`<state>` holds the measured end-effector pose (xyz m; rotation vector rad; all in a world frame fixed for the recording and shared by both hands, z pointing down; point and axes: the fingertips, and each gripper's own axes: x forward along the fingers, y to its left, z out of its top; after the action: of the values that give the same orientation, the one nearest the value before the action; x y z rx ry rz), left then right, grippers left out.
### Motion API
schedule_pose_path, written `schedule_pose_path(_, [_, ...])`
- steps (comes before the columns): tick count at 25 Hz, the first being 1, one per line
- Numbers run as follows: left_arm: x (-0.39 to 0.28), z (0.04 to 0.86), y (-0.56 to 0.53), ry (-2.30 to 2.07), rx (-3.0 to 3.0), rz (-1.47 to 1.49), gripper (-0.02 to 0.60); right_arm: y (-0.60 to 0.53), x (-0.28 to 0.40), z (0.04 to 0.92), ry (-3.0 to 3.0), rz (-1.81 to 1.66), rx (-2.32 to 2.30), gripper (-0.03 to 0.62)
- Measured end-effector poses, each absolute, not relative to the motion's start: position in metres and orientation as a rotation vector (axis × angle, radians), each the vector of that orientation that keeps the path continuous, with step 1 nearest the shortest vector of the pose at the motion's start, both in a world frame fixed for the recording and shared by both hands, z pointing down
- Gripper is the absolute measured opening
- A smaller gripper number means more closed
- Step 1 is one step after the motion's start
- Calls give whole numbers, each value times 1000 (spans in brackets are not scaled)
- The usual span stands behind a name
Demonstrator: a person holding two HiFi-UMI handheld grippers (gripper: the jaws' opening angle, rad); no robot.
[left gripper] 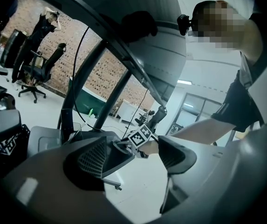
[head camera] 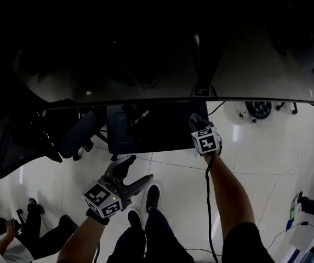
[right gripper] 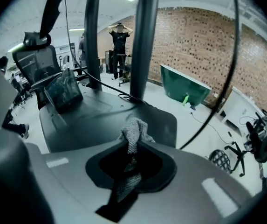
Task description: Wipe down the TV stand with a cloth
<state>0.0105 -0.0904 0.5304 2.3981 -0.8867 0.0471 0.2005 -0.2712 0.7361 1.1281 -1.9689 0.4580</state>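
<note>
The TV stand's dark base plate (head camera: 157,130) lies on the white floor below the screen's thin top edge (head camera: 173,100). My right gripper (head camera: 197,120) hangs over the plate's right end, shut on a grey knit cloth (right gripper: 134,129) that pokes out past its tips. In the right gripper view the base (right gripper: 100,118) and its two upright posts (right gripper: 144,41) are just ahead of the right gripper (right gripper: 132,146). My left gripper (head camera: 132,172) is held nearer to me, off the plate, open and with nothing in it. In its own view the left gripper (left gripper: 133,154) frames the right gripper's marker cube (left gripper: 140,136).
A dark office chair (head camera: 77,136) stands left of the base, another chair's wheeled foot (head camera: 258,109) to the right. Cables (right gripper: 217,111) cross the floor. A person (right gripper: 119,43) stands far off by a brick wall. Someone's shoes (head camera: 33,207) are at lower left.
</note>
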Motion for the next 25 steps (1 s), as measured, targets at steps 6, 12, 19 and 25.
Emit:
schedule_pose_path(6, [14, 528, -93, -884, 2403, 55, 375, -278, 249, 741, -1898, 465, 1215, 46])
schedule_pose_path(12, [6, 509, -94, -901, 2415, 70, 376, -260, 217, 684, -2090, 512, 1244, 46])
schedule_pose_path(19, [-2, 452, -56, -893, 2450, 63, 376, -144, 141, 551, -2438, 549, 1155, 46])
schedule_pose_path(25, [-25, 408, 7, -902, 2506, 57, 376, -54, 122, 448, -2574, 584, 1219, 44])
